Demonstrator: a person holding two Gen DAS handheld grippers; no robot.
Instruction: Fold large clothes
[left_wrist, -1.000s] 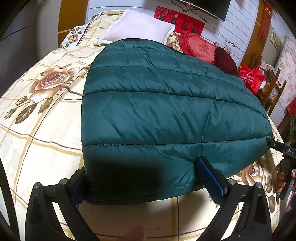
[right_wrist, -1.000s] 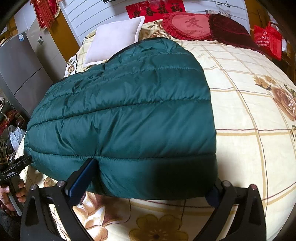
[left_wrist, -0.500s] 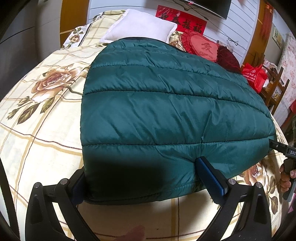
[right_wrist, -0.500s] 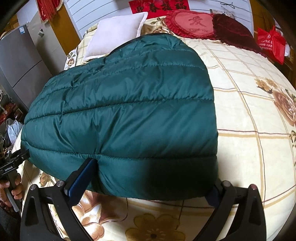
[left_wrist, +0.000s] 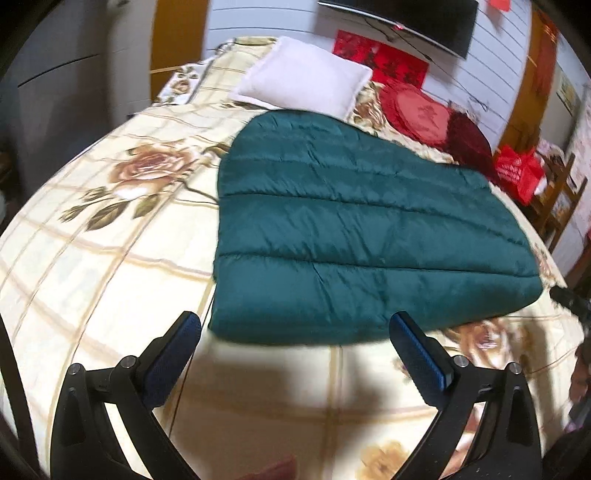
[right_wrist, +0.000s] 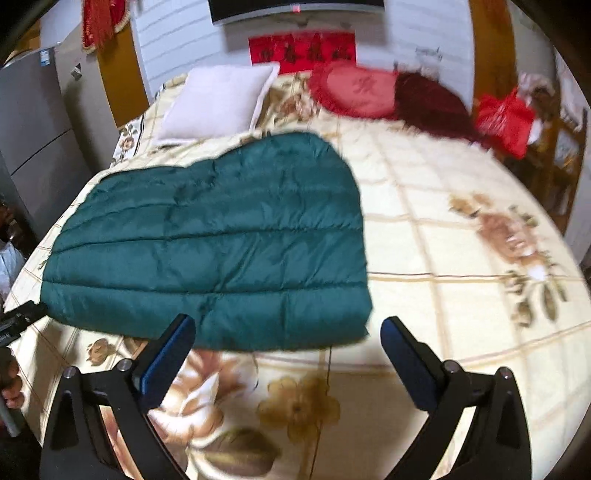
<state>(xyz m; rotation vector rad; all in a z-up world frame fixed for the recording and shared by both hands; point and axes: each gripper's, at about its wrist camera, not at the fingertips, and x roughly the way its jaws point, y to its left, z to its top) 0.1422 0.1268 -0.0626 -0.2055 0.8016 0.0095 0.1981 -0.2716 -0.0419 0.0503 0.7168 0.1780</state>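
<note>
Walls: white horizontal panelling (right_wrist: 173, 40), red banner (right_wrist: 301, 46) under a dark screen (right_wrist: 295, 9).
Bed: cream floral checked sheet (right_wrist: 443, 258), white pillow (right_wrist: 218, 103), red cushions (right_wrist: 354, 90).
Left side: grey fridge (right_wrist: 33, 147).
Right side: wooden chair (left_wrist: 561, 199).

There was one green jacket (left_wrist: 362, 236) on one bed (left_wrist: 92, 266). At the far end lay three cushions: one white pillow (left_wrist: 306, 79), one red heart cushion (left_wrist: 417, 110) and one dark red cushion (left_wrist: 467, 138). One red bag (left_wrist: 517, 173) stood to the far right, and one red banner (right_wrist: 301, 50) hung on the far wall. Near me were two grippers (left_wrist: 295, 332) (right_wrist: 288, 336), each with two fingers. Two big roses (left_wrist: 153, 166) (right_wrist: 509, 236) showed on the sheet.
</note>
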